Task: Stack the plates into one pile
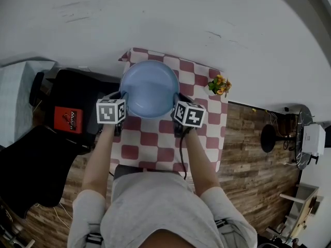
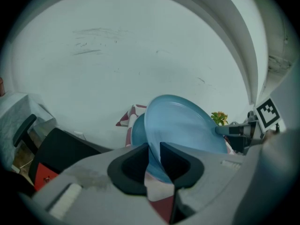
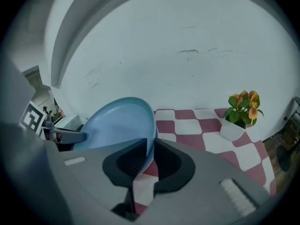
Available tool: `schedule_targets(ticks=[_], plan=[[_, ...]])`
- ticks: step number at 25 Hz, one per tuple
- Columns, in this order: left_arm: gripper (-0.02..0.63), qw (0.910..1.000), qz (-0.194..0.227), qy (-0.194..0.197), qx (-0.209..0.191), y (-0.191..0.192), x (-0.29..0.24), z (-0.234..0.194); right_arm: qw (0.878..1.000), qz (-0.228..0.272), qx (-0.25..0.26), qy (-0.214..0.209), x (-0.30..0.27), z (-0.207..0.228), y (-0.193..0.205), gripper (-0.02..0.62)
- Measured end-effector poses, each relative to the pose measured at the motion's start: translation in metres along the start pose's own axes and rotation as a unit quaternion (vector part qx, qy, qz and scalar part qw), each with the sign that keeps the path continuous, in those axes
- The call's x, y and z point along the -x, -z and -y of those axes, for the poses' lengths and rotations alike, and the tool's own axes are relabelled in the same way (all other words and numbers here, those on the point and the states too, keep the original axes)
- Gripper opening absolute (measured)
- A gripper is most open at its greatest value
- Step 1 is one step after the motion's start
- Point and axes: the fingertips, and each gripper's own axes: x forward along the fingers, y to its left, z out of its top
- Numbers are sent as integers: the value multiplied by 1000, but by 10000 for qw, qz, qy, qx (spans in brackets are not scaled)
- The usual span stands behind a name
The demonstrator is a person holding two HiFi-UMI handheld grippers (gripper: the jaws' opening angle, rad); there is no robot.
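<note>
Tablecloth [image 1: 155,138], lower plate [image 2: 137,130], left gripper view only

Plate [image 1: 149,88] over cloth [image 1: 155,138], plant [image 1: 219,84] at right

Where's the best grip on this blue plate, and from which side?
Grip the blue plate by its thin rim from opposite sides: left gripper on its left edge, right gripper on its right. It is wide and shallow, so only the rim fits between jaws.
</note>
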Motion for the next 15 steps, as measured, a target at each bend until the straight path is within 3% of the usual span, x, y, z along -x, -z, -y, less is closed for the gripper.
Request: schedule_targets(ticks=[15], plan=[[87,9994,-334,46,28,6,-30,-19,9992,-351,-65,152,-35,6,14,52]])
